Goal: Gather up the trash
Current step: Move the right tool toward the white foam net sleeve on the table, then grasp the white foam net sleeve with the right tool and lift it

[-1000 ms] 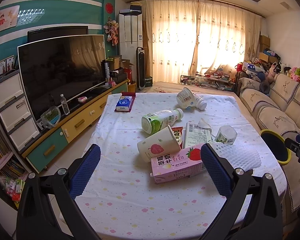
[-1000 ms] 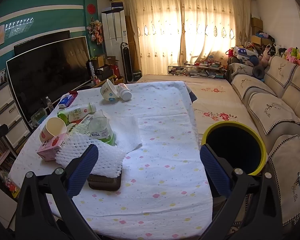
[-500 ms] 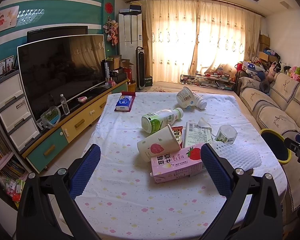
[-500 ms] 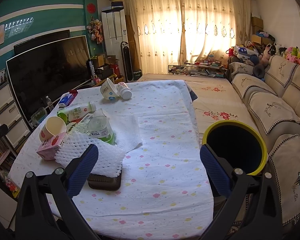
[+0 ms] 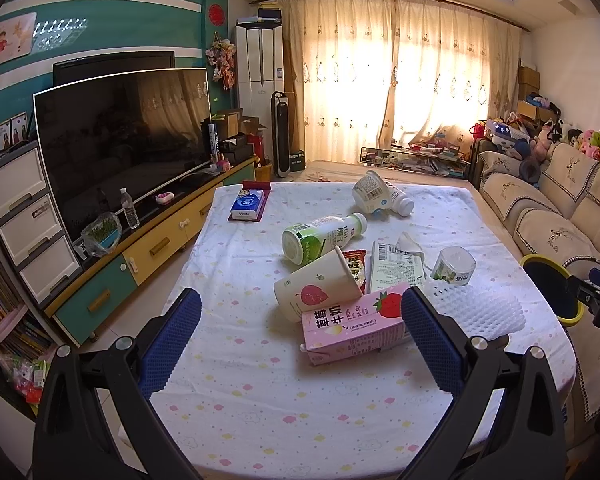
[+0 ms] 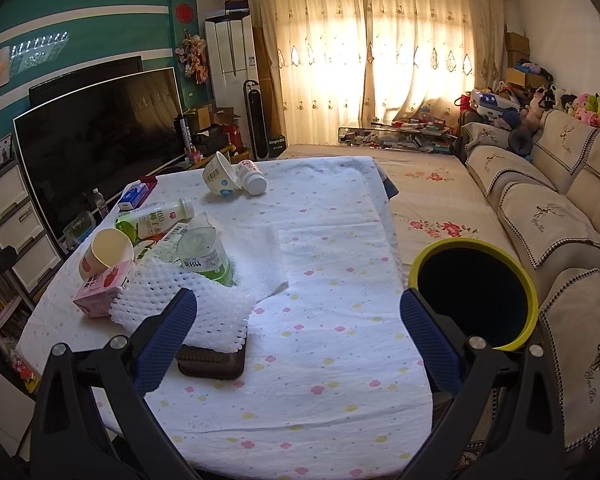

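Left wrist view: no change is observed against the pictures taken a second earlier. The left tool point(image 5: 300, 336) is held spread wide and empty above the near edge of the worktop point(image 5: 260, 400). The trash lies untouched: a pink milk carton point(image 5: 352, 326) on its side, a paper cup point(image 5: 316, 290) tipped against it, a green bottle point(image 5: 324, 236) lying beyond, a white foam net point(image 5: 476, 308) to the right, and a tub point(image 5: 370, 192) with a small white bottle point(image 5: 400, 202) at the far end. The bin point(image 5: 550, 292) is seen past the right edge of the worktop.

Right wrist view: again nothing is found shifted. The right tool point(image 6: 298, 336) is likewise held wide apart, gripping nothing. The foam net point(image 6: 188, 308) rests on a dark tray point(image 6: 212, 364) just beside the left pad. The yellow-rimmed bin point(image 6: 476, 288) stands open beside the worktop, near the right pad.

It is judged that collection is not yet begun; both tools are merely poised, and every item remains to be carried to the bin.
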Demonstrator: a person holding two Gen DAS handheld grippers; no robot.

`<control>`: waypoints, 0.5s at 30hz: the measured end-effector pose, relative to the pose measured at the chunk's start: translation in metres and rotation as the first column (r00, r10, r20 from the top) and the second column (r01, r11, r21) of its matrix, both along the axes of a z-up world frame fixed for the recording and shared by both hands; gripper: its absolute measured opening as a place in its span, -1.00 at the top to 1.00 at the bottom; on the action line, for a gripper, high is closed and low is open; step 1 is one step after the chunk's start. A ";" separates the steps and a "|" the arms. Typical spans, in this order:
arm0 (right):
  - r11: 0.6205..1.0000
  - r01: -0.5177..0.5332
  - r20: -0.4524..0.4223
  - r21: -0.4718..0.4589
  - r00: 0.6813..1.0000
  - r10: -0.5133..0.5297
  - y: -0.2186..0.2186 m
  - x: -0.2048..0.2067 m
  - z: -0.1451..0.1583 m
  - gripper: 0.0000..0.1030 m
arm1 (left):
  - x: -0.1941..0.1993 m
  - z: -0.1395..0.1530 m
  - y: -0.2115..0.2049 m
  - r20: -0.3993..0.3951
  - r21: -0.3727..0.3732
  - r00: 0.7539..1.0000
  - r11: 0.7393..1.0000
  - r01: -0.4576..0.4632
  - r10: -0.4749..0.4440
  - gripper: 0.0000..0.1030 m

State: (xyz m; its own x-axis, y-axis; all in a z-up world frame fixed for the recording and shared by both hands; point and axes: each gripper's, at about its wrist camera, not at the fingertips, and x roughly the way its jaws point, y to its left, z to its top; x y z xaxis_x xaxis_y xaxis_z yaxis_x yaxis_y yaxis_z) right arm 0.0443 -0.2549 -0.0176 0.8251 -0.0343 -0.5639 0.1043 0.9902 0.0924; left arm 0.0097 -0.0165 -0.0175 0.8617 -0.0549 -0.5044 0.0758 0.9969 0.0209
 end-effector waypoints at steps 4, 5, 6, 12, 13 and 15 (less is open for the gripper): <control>1.000 -0.021 -0.018 0.000 1.000 0.021 0.006 0.005 -0.003 -0.88 | 0.001 -0.001 0.002 -0.005 0.003 1.000 1.000 -0.003 0.003 -0.91; 1.000 -0.026 -0.022 0.000 0.999 0.026 0.008 0.006 -0.003 -0.88 | 0.001 -0.001 0.002 -0.006 0.003 1.000 1.000 -0.003 0.003 -0.91; 1.000 -0.031 -0.025 0.000 0.999 0.031 0.009 0.007 -0.003 -0.88 | 0.002 -0.001 0.003 -0.006 0.004 1.000 1.000 -0.004 0.004 -0.91; 0.998 -0.063 -0.033 -0.001 0.997 0.063 0.019 0.014 -0.007 -0.88 | 0.005 -0.003 0.005 -0.017 0.005 1.000 1.000 -0.005 0.005 -0.91; 0.998 -0.071 -0.037 -0.002 0.997 0.070 0.021 0.016 -0.008 -0.88 | 0.005 -0.003 0.005 -0.018 0.005 1.000 1.000 -0.005 0.005 -0.91; 0.996 -0.093 -0.042 0.000 0.995 0.093 0.027 0.020 -0.011 -0.88 | 0.006 -0.004 0.005 -0.023 0.005 1.000 1.000 -0.003 0.003 -0.91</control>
